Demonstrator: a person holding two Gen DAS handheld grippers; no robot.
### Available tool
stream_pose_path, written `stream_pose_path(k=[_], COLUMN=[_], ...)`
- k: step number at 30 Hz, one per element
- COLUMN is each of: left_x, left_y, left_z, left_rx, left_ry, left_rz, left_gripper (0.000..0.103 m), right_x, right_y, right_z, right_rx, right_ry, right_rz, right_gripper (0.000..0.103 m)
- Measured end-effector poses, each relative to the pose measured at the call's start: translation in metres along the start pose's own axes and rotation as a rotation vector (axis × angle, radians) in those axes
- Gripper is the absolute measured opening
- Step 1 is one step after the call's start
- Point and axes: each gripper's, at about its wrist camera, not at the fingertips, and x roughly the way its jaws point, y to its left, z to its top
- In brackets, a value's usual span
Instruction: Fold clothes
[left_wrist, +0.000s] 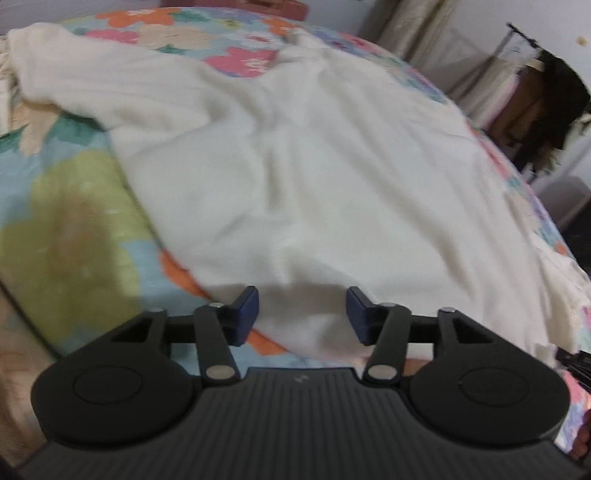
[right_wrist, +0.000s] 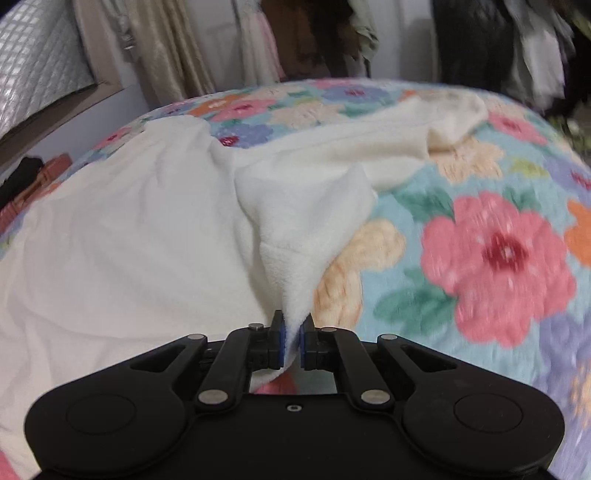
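A cream fleece garment (left_wrist: 295, 177) lies spread on a floral bedspread (left_wrist: 66, 206), one sleeve reaching to the far left. My left gripper (left_wrist: 302, 314) is open, its blue pads on either side of the garment's near edge, holding nothing. In the right wrist view the same garment (right_wrist: 129, 240) covers the left half, with a sleeve running to the upper right. My right gripper (right_wrist: 291, 343) is shut on a pinched corner of the garment, which rises in a raised fold from the jaws.
The floral bedspread (right_wrist: 495, 258) lies bare to the right of the garment. Hanging clothes (right_wrist: 314, 37) and curtains line the far side of the bed. A quilted headboard (right_wrist: 40, 62) is at the upper left. A clothes rack (left_wrist: 546, 103) stands beyond the bed's right edge.
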Motion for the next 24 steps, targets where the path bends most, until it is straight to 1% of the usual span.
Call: stream_pose_path(k=[1, 2, 3, 5, 7, 8, 9, 10, 11, 12, 13, 15, 16, 17, 18, 19, 21, 23, 24], left_x=[0.003, 0.006, 0.011, 0.018, 0.021, 0.022, 0.021, 0.019, 0.018, 0.019, 0.019, 0.013, 0.012, 0.011, 0.01, 0.012, 0.015, 0.02, 0.023], left_y=[0.002, 0.004, 0.005, 0.004, 0.003, 0.003, 0.003, 0.002, 0.0, -0.003, -0.002, 0.0, 0.001, 0.003, 0.004, 0.008, 0.019, 0.026, 0.028], left_z=[0.0, -0.001, -0.001, -0.004, -0.004, -0.003, -0.003, -0.002, -0.002, -0.002, -0.002, -0.003, -0.004, -0.005, -0.007, -0.008, -0.008, -0.006, -0.006], left_rx=[-0.036, -0.076, -0.105, -0.117, -0.129, -0.139, -0.144, -0.134, -0.102, -0.07, -0.059, -0.077, -0.088, -0.1, -0.112, -0.148, -0.246, -0.327, -0.36], left_ry=[0.013, 0.029, 0.045, 0.052, 0.046, 0.041, 0.034, 0.024, 0.021, 0.021, 0.022, 0.046, 0.062, 0.078, 0.093, 0.117, 0.14, 0.136, 0.134], left_rz=[-0.055, -0.111, -0.141, -0.132, -0.13, -0.132, -0.127, -0.104, -0.059, -0.02, -0.012, -0.03, -0.028, -0.025, -0.021, -0.031, -0.075, -0.14, -0.17], left_gripper=[0.074, 0.085, 0.087, 0.087, 0.086, 0.083, 0.075, 0.04, 0.008, 0.005, 0.005, 0.005, 0.007, 0.013, 0.019, 0.028, 0.041, 0.073, 0.079], right_x=[0.005, 0.009, 0.011, 0.011, 0.008, 0.005, 0.0, -0.006, -0.013, -0.019, -0.024, -0.031, -0.031, -0.03, -0.028, -0.025, -0.018, -0.008, 0.0], right_y=[-0.003, -0.006, -0.009, -0.013, -0.018, -0.02, -0.02, -0.02, -0.018, -0.015, -0.01, 0.002, 0.011, 0.019, 0.026, 0.033, 0.046, 0.056, 0.059], right_z=[0.001, 0.001, 0.0, -0.001, -0.001, -0.002, -0.002, -0.003, -0.005, -0.008, -0.011, -0.018, -0.022, -0.025, -0.029, -0.033, -0.038, -0.041, -0.042], right_rx=[0.011, 0.027, 0.051, 0.089, 0.134, 0.163, 0.187, 0.21, 0.229, 0.238, 0.236, 0.225, 0.202, 0.182, 0.163, 0.136, 0.063, -0.004, -0.018], right_ry=[0.016, 0.03, 0.04, 0.049, 0.056, 0.057, 0.059, 0.059, 0.052, 0.048, 0.056, 0.084, 0.127, 0.166, 0.199, 0.223, 0.247, 0.254, 0.258], right_rz=[0.003, 0.008, 0.02, 0.052, 0.082, 0.099, 0.125, 0.159, 0.209, 0.261, 0.325, 0.452, 0.505, 0.537, 0.55, 0.543, 0.484, 0.411, 0.403], right_gripper=[0.006, 0.006, 0.007, 0.008, 0.014, 0.02, 0.023, 0.026, 0.037, 0.048, 0.051, 0.06, 0.061, 0.061, 0.063, 0.064, 0.069, 0.07, 0.07])
